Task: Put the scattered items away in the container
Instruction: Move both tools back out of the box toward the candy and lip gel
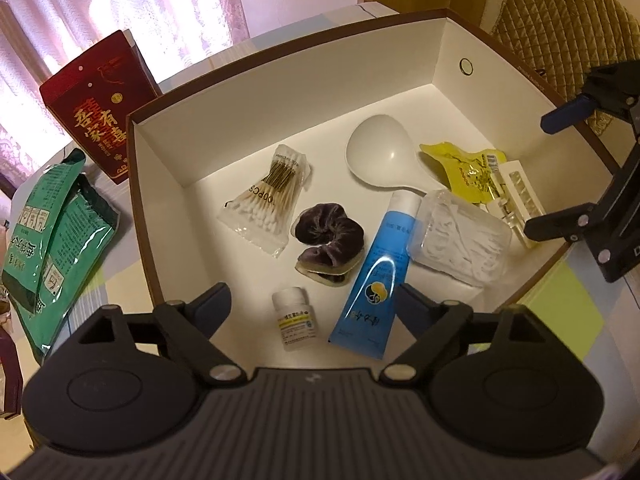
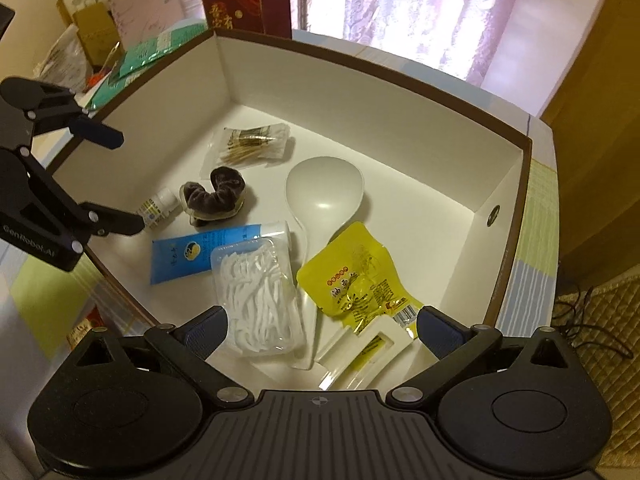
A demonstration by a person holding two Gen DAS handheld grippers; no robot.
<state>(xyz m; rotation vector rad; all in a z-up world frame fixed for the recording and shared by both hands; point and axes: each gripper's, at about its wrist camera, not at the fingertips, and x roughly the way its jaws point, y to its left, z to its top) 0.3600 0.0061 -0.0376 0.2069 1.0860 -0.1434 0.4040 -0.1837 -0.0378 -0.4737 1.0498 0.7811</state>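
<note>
Left gripper (image 1: 314,306): I see its two fingers spread wide with nothing between them, held over the near edge of the box.
Right gripper (image 2: 322,334): my other tool also has its fingers wide apart and empty, poised over the opposite side of the box; in the left wrist view it shows at the far right (image 1: 560,172).
Container: a large white cardboard box with a brown rim (image 1: 132,148), open-topped, directly ahead of both tools (image 2: 524,152).
Just ahead of the left fingers: a small white plastic pill bottle with a yellow-striped label (image 1: 295,324) lies on its side between them; a blue squeeze tube with a white cap (image 1: 380,276) lies beside it, its flat end by the right-hand finger.
Further ahead of the left tool: a dark purple velvet scrunchie (image 1: 330,246), then a clear bag of wooden cotton swabs (image 1: 266,196).
Just ahead of the right fingers: a clear plastic tub of white floss picks (image 2: 258,298) by the left-hand finger, lying across the tube's cap end; a white plastic holder with a slotted window (image 2: 370,350) between the fingers.
Beyond those: a yellow foil snack packet (image 2: 356,278) overlapping the holder, and a white plastic rice scoop (image 2: 324,192) whose handle runs under the tub.
Outside the box, left of the left tool: a green foil packet (image 1: 56,232) and a dark red gift carton with gold characters (image 1: 100,112) standing upright.
</note>
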